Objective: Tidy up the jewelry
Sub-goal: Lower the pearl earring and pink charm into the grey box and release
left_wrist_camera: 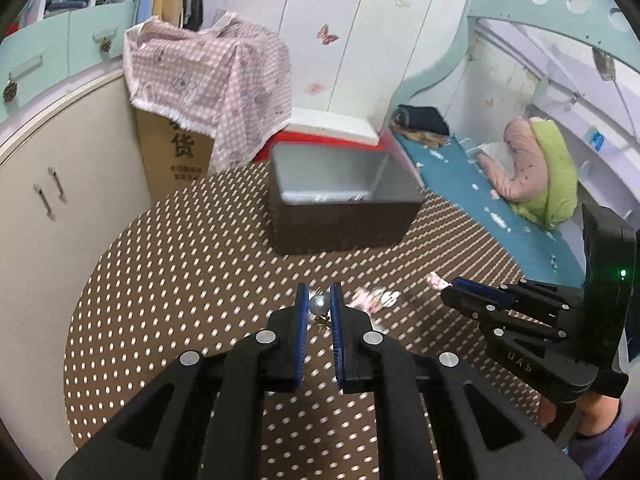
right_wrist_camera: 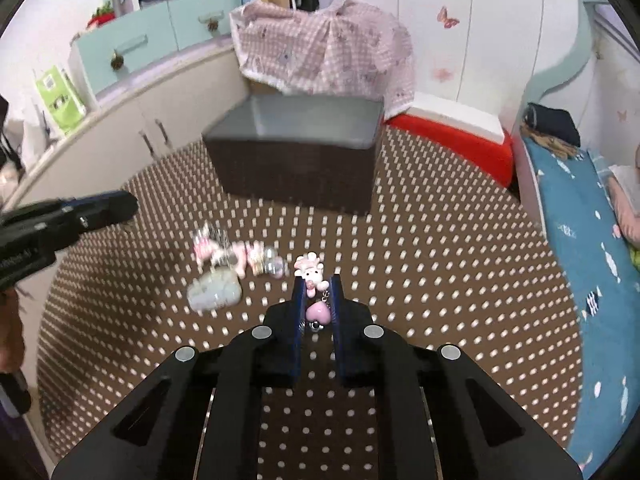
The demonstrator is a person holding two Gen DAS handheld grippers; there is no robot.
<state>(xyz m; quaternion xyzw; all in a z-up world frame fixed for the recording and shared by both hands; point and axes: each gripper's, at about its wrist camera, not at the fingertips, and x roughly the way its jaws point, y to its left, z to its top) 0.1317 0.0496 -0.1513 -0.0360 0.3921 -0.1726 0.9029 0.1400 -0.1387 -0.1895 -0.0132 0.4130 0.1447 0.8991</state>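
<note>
Left hand-held gripper [left_wrist_camera: 319,303] clamped pearl [left_wrist_camera: 319,304]; right hand-held gripper [right_wrist_camera: 316,300] clamped pink charm [right_wrist_camera: 314,292]. Both above worktop [right_wrist_camera: 440,280]. Loose jewelry [right_wrist_camera: 236,258] remained beside them. Box [right_wrist_camera: 296,148] contents unclear. Task judged early.

A round surface covered by a brown mat with pale dots [right_wrist_camera: 440,280] carried everything. Toward its far side stood a dark rectangular box [right_wrist_camera: 296,168], open at the top, with a grey lining; it rested directly on the mat. Nearer, a loose cluster of pink and white trinkets [right_wrist_camera: 236,254] lay on the mat, blurred so that single pieces could not be told apart, and just beside them, on the near side, lay a pale greenish-white cloud-shaped piece [right_wrist_camera: 216,292]. The cluster sat well apart from the box, with bare dotted mat between them.
</note>
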